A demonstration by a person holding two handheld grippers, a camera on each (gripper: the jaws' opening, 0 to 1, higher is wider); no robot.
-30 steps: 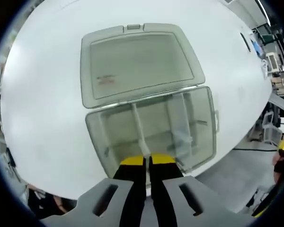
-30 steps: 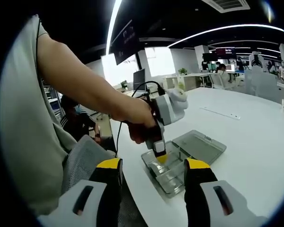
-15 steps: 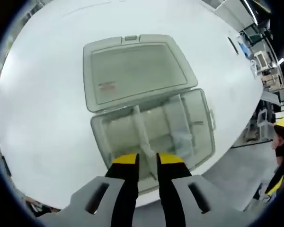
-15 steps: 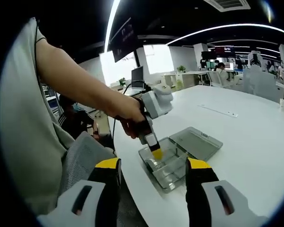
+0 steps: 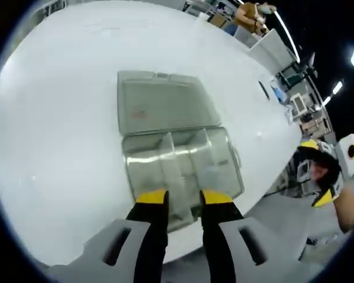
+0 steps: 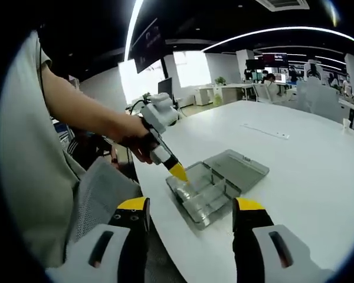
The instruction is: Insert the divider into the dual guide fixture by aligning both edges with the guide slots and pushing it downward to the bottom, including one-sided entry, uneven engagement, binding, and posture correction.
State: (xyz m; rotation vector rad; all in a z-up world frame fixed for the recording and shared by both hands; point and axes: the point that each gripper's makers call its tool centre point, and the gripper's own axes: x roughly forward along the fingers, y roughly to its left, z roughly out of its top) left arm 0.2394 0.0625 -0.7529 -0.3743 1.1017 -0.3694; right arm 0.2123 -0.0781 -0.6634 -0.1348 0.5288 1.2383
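The translucent grey divider [image 5: 168,168] is hard to pick out against the clear plastic compartment box [image 5: 180,174], but it stands upright in the tray, its long axis running from the near wall toward the hinged open lid [image 5: 162,106]. The left gripper [image 5: 184,197] has backed off since a second ago, when it pinched the divider; its yellow-tipped jaws now stand apart, holding nothing. The right gripper [image 6: 190,205] hangs wide open over the white table [image 6: 307,171].
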